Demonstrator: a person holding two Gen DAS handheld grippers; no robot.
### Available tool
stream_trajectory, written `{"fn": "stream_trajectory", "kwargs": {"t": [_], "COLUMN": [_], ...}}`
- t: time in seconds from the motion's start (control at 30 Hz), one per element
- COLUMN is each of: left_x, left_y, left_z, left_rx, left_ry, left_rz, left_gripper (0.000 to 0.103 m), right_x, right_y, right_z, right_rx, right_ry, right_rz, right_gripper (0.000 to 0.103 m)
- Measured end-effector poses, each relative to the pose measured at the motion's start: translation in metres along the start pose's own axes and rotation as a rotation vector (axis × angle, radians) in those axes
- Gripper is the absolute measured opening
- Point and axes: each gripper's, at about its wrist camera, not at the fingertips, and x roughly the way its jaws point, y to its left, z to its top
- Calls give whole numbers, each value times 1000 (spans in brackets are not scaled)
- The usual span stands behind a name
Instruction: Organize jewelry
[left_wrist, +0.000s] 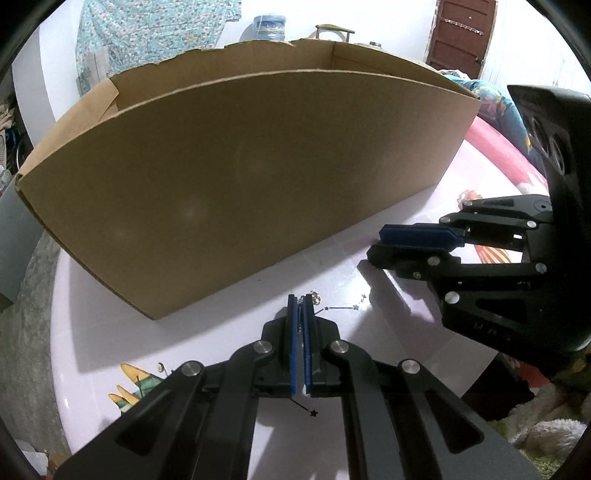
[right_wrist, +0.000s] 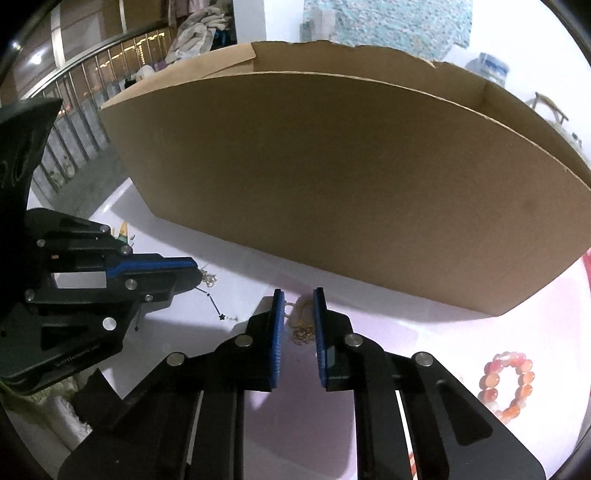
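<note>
My left gripper (left_wrist: 302, 301) is shut, and a small silver piece of jewelry (left_wrist: 313, 296) sticks out at its fingertips just above the white tablecloth (left_wrist: 207, 343). The right wrist view shows that same gripper (right_wrist: 197, 273) at the left, with the silver piece (right_wrist: 209, 279) hanging from its tip. My right gripper (right_wrist: 298, 295) points down at the table with its jaws a narrow gap apart. A bunched gold chain (right_wrist: 302, 328) fills that gap, resting on the cloth. In the left wrist view the right gripper (left_wrist: 375, 245) stands to the right, close to the box.
A large open cardboard box (left_wrist: 236, 184) (right_wrist: 362, 192) stands right behind both grippers. An orange-pink bead bracelet (right_wrist: 506, 384) lies on the cloth at the right. Black star lines (right_wrist: 221, 316) are printed on the cloth. Fluffy fabric (left_wrist: 546, 424) lies past the table edge.
</note>
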Motion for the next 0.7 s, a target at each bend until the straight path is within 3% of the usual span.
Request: {"fn": "stream_trajectory", "kwargs": {"t": [0.17,0.2,0.37,0.7], "left_x": [0,0,-2,-2], "left_y": [0,0,3,3], "left_z": [0,0,-1,0], "left_rx": [0,0,-3,-7], "left_ry": [0,0,-1,1], "left_rz": [0,0,-2,3], "left_gripper": [2,2,2,2], "right_x": [-1,-2,-5,-19], "right_y": [-1,-2,-6,-12], "right_z": [-2,-2,-3,-12], "right_rx": [5,8,22,28], "right_ry": [-7,-9,-7,5], "right_rz": [3,6,17,37], "right_gripper": [13,0,0,16]}}
